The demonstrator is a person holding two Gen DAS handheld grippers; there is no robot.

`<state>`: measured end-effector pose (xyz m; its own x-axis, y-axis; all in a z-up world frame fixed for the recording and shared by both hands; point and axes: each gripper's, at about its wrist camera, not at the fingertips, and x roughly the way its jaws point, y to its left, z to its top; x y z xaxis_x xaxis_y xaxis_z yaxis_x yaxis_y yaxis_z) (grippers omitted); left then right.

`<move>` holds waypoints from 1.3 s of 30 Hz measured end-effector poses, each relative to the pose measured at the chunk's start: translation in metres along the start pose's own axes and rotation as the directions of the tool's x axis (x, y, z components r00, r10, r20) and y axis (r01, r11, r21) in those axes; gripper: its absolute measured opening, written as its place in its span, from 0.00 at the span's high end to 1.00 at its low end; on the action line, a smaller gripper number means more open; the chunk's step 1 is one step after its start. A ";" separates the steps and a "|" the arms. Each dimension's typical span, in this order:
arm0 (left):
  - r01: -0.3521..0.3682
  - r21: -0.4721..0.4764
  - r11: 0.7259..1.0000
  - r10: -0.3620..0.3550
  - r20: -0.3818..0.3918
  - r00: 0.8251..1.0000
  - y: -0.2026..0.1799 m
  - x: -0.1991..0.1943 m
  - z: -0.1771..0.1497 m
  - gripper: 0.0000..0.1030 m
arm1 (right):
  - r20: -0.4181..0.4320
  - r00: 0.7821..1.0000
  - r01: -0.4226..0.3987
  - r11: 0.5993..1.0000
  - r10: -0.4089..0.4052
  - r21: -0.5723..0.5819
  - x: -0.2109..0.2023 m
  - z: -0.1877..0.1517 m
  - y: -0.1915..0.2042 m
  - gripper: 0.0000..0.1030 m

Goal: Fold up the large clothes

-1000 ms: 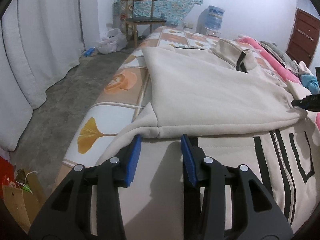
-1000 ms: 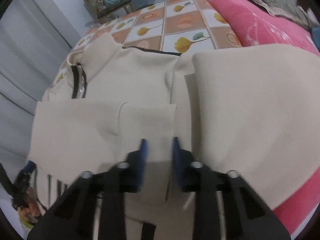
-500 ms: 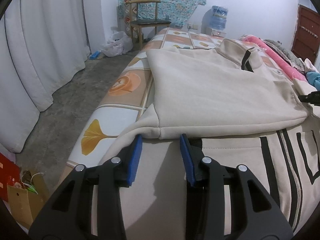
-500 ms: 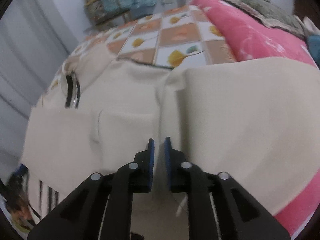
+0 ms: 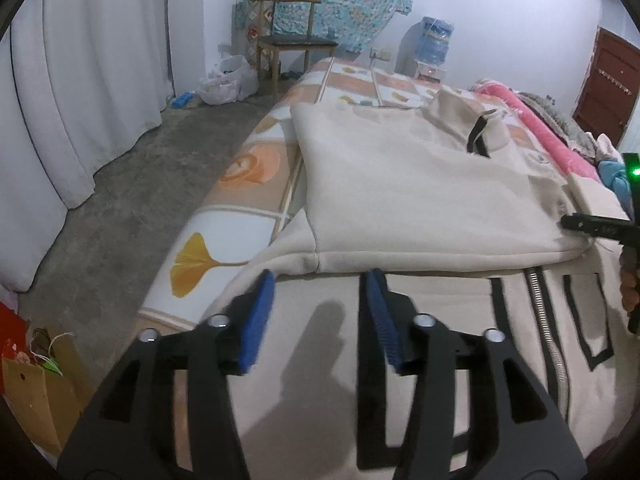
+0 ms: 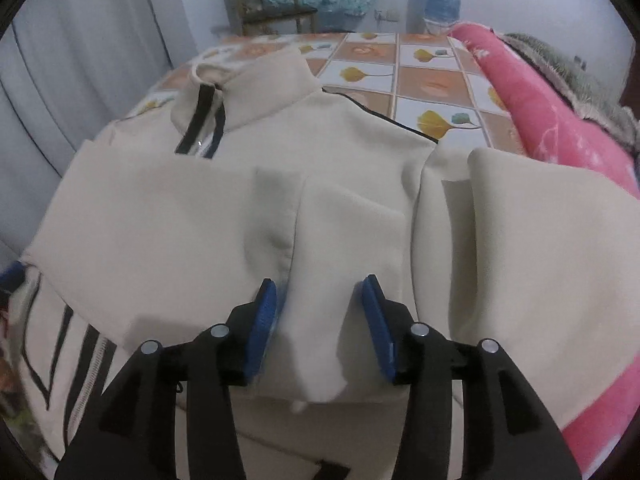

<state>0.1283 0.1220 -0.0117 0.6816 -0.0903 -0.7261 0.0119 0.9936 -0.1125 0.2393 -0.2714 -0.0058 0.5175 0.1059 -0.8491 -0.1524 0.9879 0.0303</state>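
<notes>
A cream zip jacket [image 5: 400,184] lies flat on the bed, collar at the far end, black trim beside its zipper [image 5: 548,340]. One sleeve [image 6: 160,216] is folded across the chest. My left gripper [image 5: 320,276] hovers over the jacket's lower front, just short of the folded sleeve's edge; its jaws are opening and nothing is between them. My right gripper [image 6: 320,282] is over the sleeve's cuff end [image 6: 344,240]. Its jaws are opening, and a ridge of cream cloth lies loose between the pads. The right gripper's tip [image 5: 592,226] also shows in the left wrist view.
The bed sheet [image 5: 224,240] has orange and white leaf squares. A pink blanket [image 6: 560,120] runs along the bed's right side. A chair [image 5: 296,44], water bottle [image 5: 436,40], white curtains [image 5: 80,80] and a paper bag [image 5: 28,392] surround the bare floor on the left.
The right gripper's jaws went from nearly shut to wide apart, letting go of the cloth, and the view rolled and shifted sideways. The left jaws widened a little.
</notes>
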 end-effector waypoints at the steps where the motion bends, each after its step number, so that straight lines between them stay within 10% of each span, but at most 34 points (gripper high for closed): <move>1: 0.004 0.005 1.000 -0.004 0.013 1.000 -0.002 -0.007 0.003 0.46 | 0.016 1.000 -0.012 1.000 0.012 -0.019 -0.005 -0.001 0.006 0.57; 11: 0.040 0.099 0.994 -0.041 0.003 0.999 -0.050 0.009 0.068 0.26 | 0.040 0.999 0.038 0.990 -0.033 -0.136 0.001 -0.014 0.035 0.41; 22: 0.002 -0.075 0.997 -0.015 -0.175 0.985 -0.027 0.127 0.109 0.26 | 0.066 0.998 -0.015 0.995 0.022 -0.101 0.002 -0.018 0.024 0.36; 39: 0.000 0.062 0.998 0.006 -0.104 0.995 -0.066 0.070 0.104 0.25 | 0.087 0.996 -0.017 0.995 0.025 -0.094 0.000 -0.026 0.019 0.26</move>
<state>0.2514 0.0569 0.0149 0.6017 -0.0910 -0.7935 0.0572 0.9958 -0.0708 0.2144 -0.2557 -0.0188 0.5851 0.1403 -0.7987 -0.2398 0.9708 -0.0051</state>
